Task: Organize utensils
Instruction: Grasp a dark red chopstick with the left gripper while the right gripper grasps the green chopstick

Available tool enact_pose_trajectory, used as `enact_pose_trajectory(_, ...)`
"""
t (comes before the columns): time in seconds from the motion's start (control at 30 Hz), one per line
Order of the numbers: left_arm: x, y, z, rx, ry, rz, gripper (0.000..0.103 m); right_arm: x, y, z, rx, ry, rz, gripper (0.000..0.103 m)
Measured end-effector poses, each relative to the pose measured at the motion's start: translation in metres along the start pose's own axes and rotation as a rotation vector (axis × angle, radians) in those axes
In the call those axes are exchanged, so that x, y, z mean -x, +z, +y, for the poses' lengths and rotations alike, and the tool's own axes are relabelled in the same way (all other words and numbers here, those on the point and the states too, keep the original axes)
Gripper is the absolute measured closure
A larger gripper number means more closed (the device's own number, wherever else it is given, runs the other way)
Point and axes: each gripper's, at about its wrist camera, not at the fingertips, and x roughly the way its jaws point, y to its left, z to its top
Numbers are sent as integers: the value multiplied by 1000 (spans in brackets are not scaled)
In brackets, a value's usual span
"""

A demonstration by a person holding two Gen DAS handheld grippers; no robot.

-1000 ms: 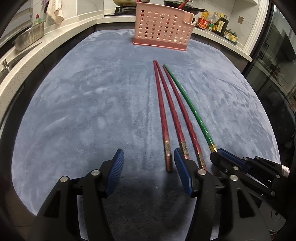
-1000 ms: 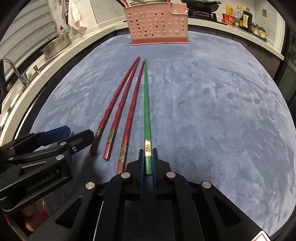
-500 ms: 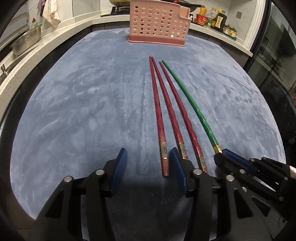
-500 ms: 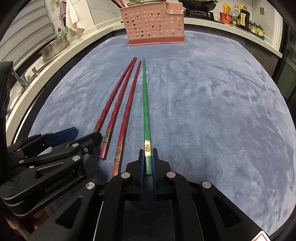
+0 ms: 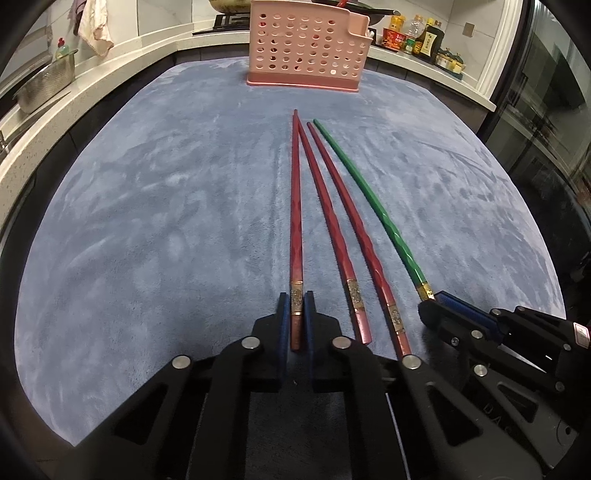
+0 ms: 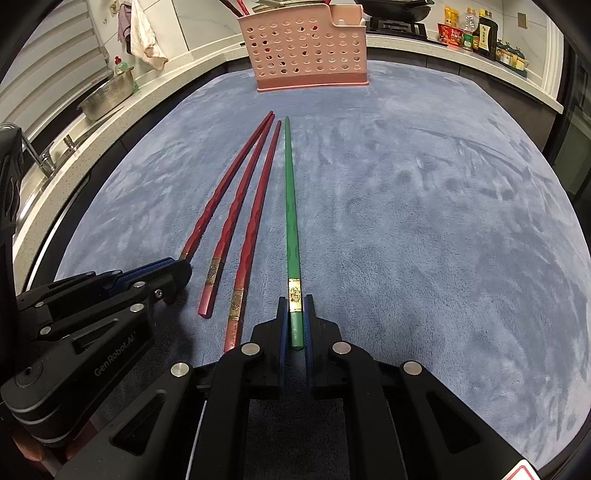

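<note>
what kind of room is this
Most likely a home kitchen: a pan on a stove, sauce bottles on the counter, a sink tap and a metal colander to the left.

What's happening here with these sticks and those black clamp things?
A person is tidying chopsticks with two hand-held grippers. The left gripper has its jaws shut on the leftmost red chopstick, and the right gripper has its shut on the green chopstick. Two more red chopsticks lie between them on the blue mat. The pink utensil basket stands at the far end.
</note>
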Motion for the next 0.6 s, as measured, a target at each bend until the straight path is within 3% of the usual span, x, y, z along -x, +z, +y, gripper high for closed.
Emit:
enact_pose_trajectory(0.3,9,-1,9,33,-21,3,96,7,-1,-2,-13,0,-4,96)
enact_pose_trajectory(0.6,36,10,14,52,-36,-53,96,32,8,-7,-38,9,-58,96)
